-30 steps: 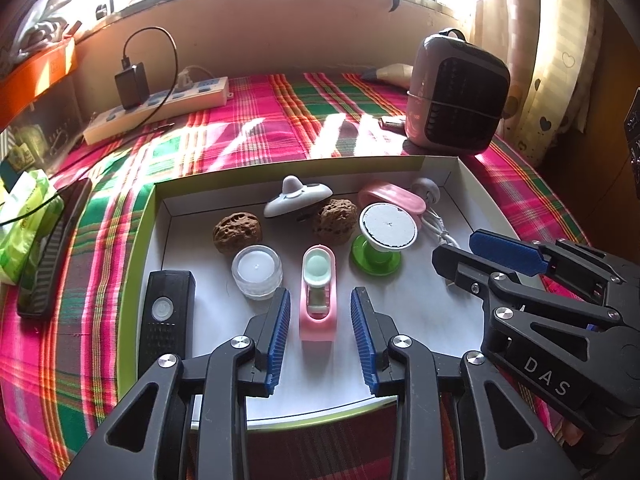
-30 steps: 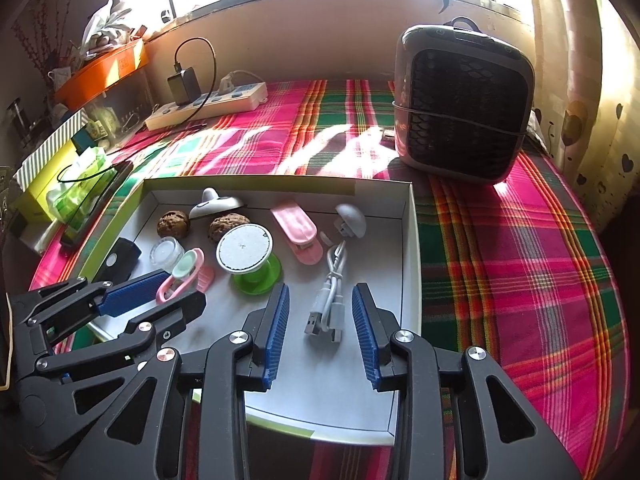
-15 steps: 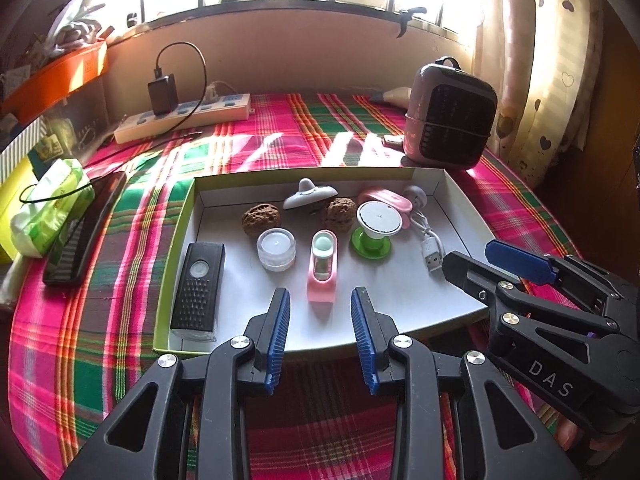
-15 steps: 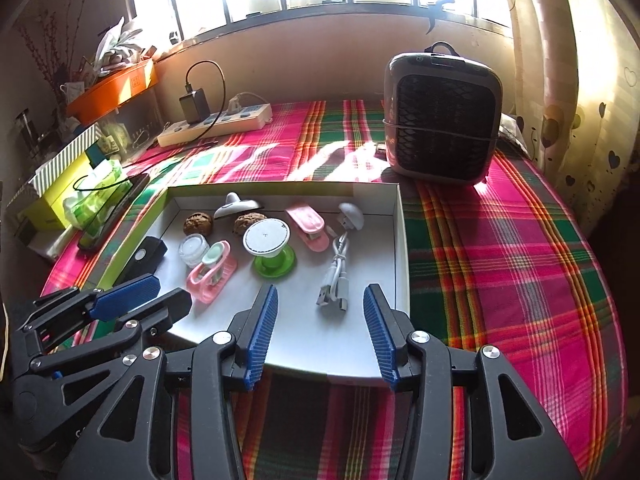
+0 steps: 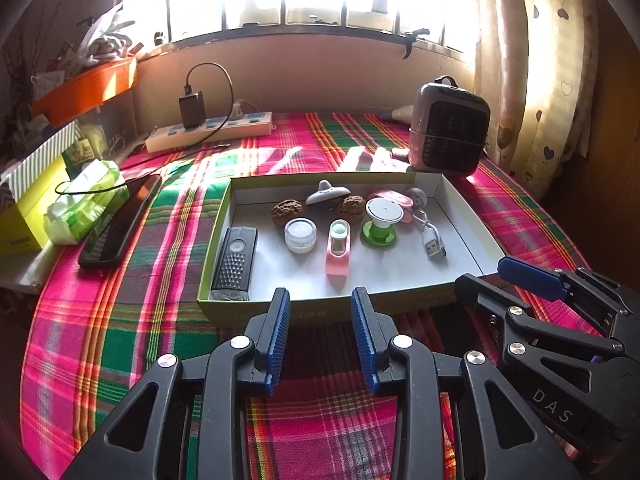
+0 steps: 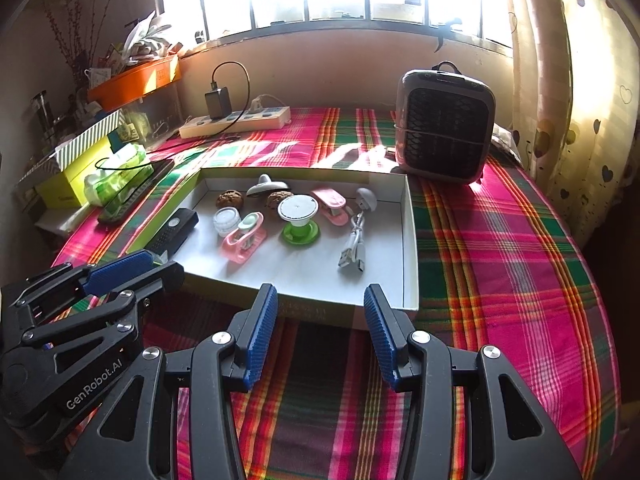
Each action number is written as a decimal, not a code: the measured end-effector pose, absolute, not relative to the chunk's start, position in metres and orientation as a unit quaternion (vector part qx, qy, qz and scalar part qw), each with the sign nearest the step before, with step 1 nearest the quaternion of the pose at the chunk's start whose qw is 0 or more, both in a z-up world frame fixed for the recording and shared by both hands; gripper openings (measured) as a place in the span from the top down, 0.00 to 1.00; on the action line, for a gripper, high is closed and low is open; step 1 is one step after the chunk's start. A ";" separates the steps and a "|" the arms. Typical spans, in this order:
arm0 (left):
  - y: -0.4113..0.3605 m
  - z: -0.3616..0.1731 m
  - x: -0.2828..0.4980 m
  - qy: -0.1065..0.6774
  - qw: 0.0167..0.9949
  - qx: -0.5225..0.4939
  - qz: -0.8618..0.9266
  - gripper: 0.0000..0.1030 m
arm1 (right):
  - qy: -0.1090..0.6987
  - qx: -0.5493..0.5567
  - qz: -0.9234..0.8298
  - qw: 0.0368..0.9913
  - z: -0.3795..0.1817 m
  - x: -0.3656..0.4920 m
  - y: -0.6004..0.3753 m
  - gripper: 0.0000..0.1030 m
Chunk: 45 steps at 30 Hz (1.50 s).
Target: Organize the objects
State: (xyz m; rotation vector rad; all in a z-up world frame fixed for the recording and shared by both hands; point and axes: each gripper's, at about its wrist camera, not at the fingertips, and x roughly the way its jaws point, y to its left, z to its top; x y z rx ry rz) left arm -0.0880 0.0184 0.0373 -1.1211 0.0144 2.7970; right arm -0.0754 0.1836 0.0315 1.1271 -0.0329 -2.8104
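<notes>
A shallow white box [image 5: 476, 256] [image 6: 409, 240] with green sides sits on the plaid cloth. In it lie a black remote [image 5: 235, 262] [image 6: 172, 232], two walnuts [image 5: 286, 211], a small clear jar [image 5: 300, 235] [image 6: 226, 221], a pink clip [image 5: 338, 247] [image 6: 242, 240], a white disc on a green stand [image 5: 382, 220] [image 6: 298, 218] and a white USB cable [image 5: 430, 236] [image 6: 354, 246]. My left gripper [image 5: 320, 310] hangs open and empty over the cloth just short of the box's near wall. My right gripper [image 6: 320, 308] [image 5: 516, 276] is open beside it, also empty.
A grey heater [image 6: 444, 128] [image 5: 448, 132] stands behind the box at the right. At the back lies a power strip [image 5: 208, 132] with a black charger. Left of the box are a dark phone [image 5: 116, 220], a green tissue pack [image 5: 86, 200] and a yellow box [image 6: 68, 176].
Both grippers have drawn back from over the box to the cloth in front of it and risen a little. The right gripper's jaws stand wider than a second ago.
</notes>
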 end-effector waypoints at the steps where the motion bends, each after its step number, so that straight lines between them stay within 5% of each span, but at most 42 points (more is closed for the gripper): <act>1: 0.018 0.036 -0.086 0.003 0.062 -0.374 0.925 0.71 | -0.010 0.372 -0.926 0.057 0.031 -0.073 0.183 0.55; 33: 0.020 0.000 -0.063 0.017 0.017 -0.425 0.905 0.70 | -0.004 0.432 -0.902 0.010 -0.006 -0.053 0.186 0.47; 45: 0.021 -0.001 -0.063 0.018 0.019 -0.426 0.905 0.67 | -0.001 0.437 -0.900 -0.001 -0.007 -0.054 0.187 0.36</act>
